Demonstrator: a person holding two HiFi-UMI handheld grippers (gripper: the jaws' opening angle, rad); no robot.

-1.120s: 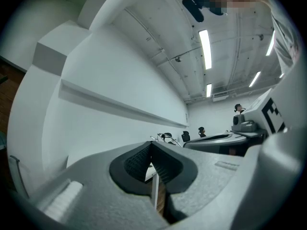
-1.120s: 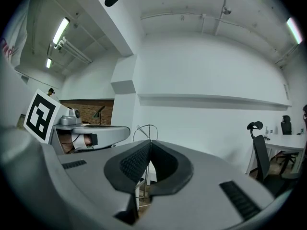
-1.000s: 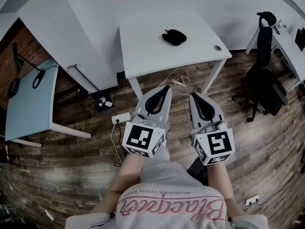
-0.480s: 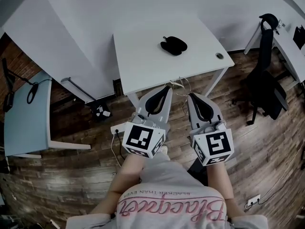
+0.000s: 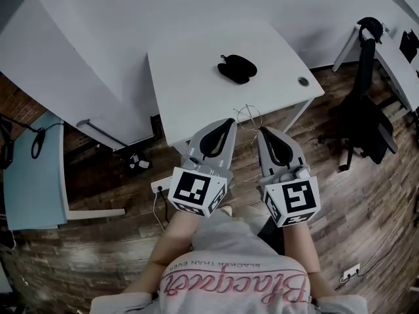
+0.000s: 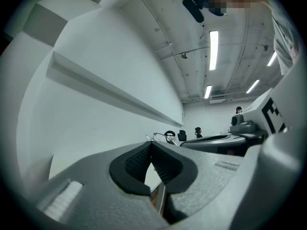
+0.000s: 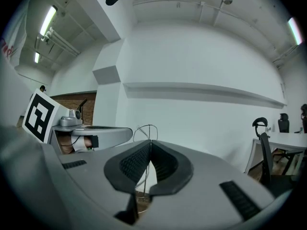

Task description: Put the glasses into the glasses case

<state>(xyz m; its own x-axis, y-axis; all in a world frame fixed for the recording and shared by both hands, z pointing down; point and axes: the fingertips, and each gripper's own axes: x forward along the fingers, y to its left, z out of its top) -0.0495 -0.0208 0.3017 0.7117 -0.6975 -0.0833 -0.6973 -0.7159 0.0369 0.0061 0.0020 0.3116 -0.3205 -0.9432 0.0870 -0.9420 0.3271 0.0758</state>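
- The right tongs (image 5: 260, 131) are clenched on a thin wire of the glasses (image 5: 249, 116), off the tabletop (image 5: 190, 77) edge and well short of the glasses case (image 5: 237, 68).
- The left tongs (image 5: 230, 121) are closed on nothing, equally short of the case.
- Risk: so slim a hold may let the frame swivel or drop to the floor (image 5: 118, 175). I cannot tell whether the case lies open; if shut, it would block the frame.
- Count: one pair of glasses, one case, two tongs.

The table (image 5: 196, 77) is nearer to the left gripper (image 5: 227, 123) and right gripper (image 5: 262, 131); their fingers (image 5: 219, 136) now reach its near edge, earlier well short.
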